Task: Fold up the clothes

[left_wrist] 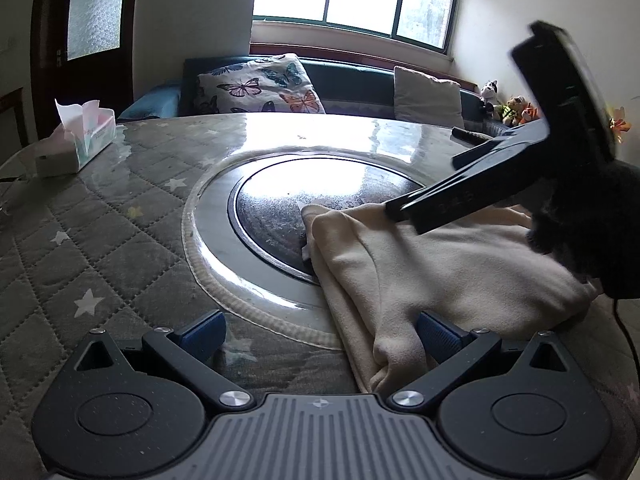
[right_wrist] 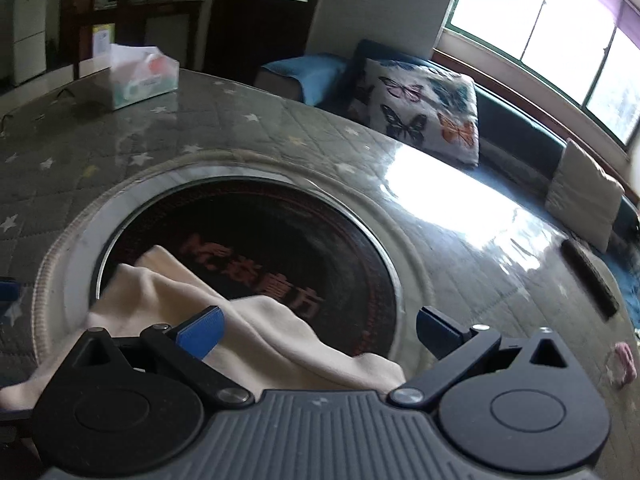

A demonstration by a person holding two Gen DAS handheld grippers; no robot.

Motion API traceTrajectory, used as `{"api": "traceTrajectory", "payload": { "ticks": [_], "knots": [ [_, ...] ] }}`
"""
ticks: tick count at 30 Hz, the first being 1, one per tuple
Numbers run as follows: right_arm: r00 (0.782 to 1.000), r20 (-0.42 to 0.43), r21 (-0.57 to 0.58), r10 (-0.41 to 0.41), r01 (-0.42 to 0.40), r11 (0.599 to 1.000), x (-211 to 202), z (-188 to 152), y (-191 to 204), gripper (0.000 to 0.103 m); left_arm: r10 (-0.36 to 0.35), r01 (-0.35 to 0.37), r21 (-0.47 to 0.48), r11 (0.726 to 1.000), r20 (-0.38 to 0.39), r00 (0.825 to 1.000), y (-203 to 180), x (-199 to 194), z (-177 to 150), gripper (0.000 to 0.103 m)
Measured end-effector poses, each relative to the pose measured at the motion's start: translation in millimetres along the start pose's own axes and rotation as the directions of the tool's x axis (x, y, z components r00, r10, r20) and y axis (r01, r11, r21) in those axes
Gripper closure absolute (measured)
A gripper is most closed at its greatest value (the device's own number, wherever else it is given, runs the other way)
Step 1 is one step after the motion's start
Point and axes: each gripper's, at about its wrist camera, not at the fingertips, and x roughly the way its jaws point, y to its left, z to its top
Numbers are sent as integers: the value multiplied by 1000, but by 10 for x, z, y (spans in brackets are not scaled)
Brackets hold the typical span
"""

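A cream garment lies folded in a bundle on the round table, partly over the dark central hob. My left gripper is open at the bundle's near edge, with its right finger against the cloth. The other gripper's body hovers over the bundle's far right side. In the right wrist view the garment lies under and in front of my right gripper, which is open and above the cloth.
The table has a grey quilted star cover under clear plastic and a dark round hob in the middle. A tissue box stands at the far left. A dark remote lies at the right edge. A sofa with cushions is behind.
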Motion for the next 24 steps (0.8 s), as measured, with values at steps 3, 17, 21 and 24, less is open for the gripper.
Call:
{"api": "traceTrajectory", "payload": {
  "ticks": [3, 17, 21, 24],
  "knots": [
    [1000, -19, 1, 5, -5, 1000, 124, 36, 66, 0, -3, 3, 4, 1000, 4, 1000, 3, -5, -10, 0],
    [999, 23, -2, 22, -22, 1000, -51, 42, 115, 0, -19, 19, -10, 1000, 14, 1000, 66, -44, -32, 0],
    [999, 33, -33, 34, -33, 999, -293, -85, 111, 0, -2, 3, -31, 1000, 20, 1000, 123, -150, -64, 0],
    [997, 43, -48, 60, -58, 997, -462, -199, 149, 0, 22, -20, -42, 999, 34, 999, 173, -253, -76, 0]
  ]
}}
